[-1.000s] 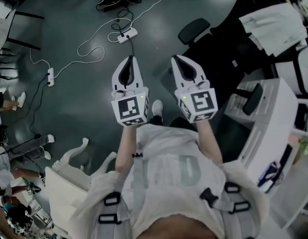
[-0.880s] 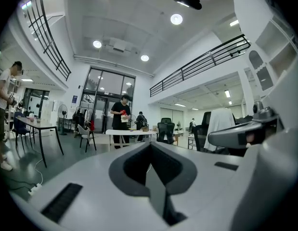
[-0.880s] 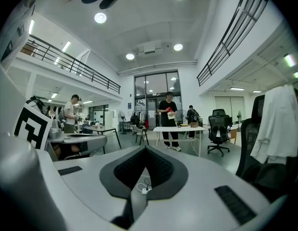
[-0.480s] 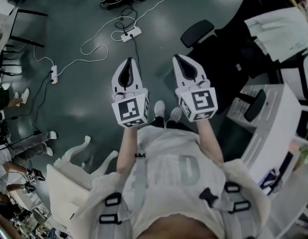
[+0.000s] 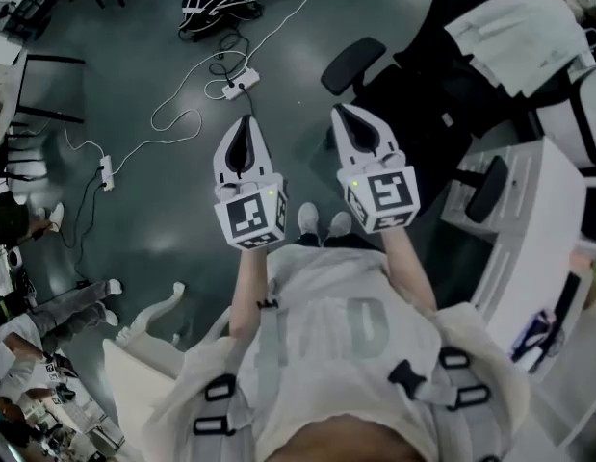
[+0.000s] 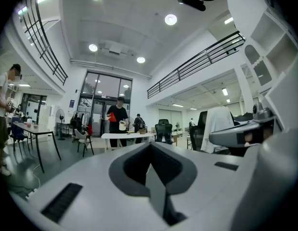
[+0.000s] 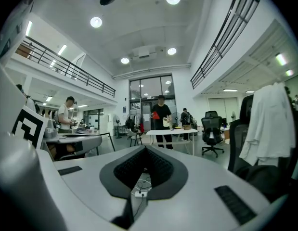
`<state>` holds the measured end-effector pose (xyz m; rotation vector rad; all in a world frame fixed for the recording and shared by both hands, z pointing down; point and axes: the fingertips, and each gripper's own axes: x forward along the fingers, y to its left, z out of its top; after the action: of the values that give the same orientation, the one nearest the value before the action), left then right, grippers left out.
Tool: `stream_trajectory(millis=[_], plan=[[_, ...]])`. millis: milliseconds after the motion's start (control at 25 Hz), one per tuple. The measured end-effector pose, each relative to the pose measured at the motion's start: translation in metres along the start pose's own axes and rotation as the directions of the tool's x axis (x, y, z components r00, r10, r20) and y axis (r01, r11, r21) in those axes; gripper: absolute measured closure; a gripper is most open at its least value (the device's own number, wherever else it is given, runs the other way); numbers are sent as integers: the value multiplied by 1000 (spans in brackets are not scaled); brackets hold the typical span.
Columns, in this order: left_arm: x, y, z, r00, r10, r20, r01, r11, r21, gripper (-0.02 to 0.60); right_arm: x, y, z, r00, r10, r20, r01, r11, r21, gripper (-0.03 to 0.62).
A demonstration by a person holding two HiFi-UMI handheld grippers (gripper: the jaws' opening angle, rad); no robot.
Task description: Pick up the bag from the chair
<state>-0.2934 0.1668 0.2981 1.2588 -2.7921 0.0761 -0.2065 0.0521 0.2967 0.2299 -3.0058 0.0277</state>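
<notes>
The left hand-held gripper (image 5: 245, 125) and the right hand-held gripper (image 5: 342, 116) are both closed on nothing, mid-frame above the floor (image 5: 153, 219). The white, black-strapped bag (image 5: 573, 114) lies at the right edge, beside the black chair (image 5: 442, 80).

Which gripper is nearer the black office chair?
Right. The right gripper is just left of the chair; the left gripper is farther left, beyond it.

Dark floor (image 5: 134, 248). On it: white power strip (image 5: 242, 84), second strip (image 5: 106, 172), looping cable (image 5: 187, 114) between them; black office chair (image 5: 353, 63) at right.
</notes>
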Motion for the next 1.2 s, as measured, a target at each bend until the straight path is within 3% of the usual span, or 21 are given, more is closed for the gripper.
stream_trajectory(millis=[200,400,640,800,1040,1200], plan=[[29,-63,17,990,-130,56,129,992,10,577,-52,-68,5,984,-179,23,180,984,-17,589],[48,-153,25,951,-300,77,298,954,38,577,-121,-143,-7,916,-402,18,401,915,44,589],[60,-245,31,850,-523,63,519,852,72,577,-190,-190,-10,796,-606,7,603,793,84,589],[68,-290,36,769,-636,60,631,771,93,577,-225,-211,-15,689,-725,-7,721,684,112,589],[83,-322,42,667,-744,50,737,668,101,577,-254,-222,-18,544,-839,-15,833,538,131,589],[98,-324,44,627,-777,50,771,629,96,577,-251,-222,-15,488,-873,-14,866,482,136,589]])
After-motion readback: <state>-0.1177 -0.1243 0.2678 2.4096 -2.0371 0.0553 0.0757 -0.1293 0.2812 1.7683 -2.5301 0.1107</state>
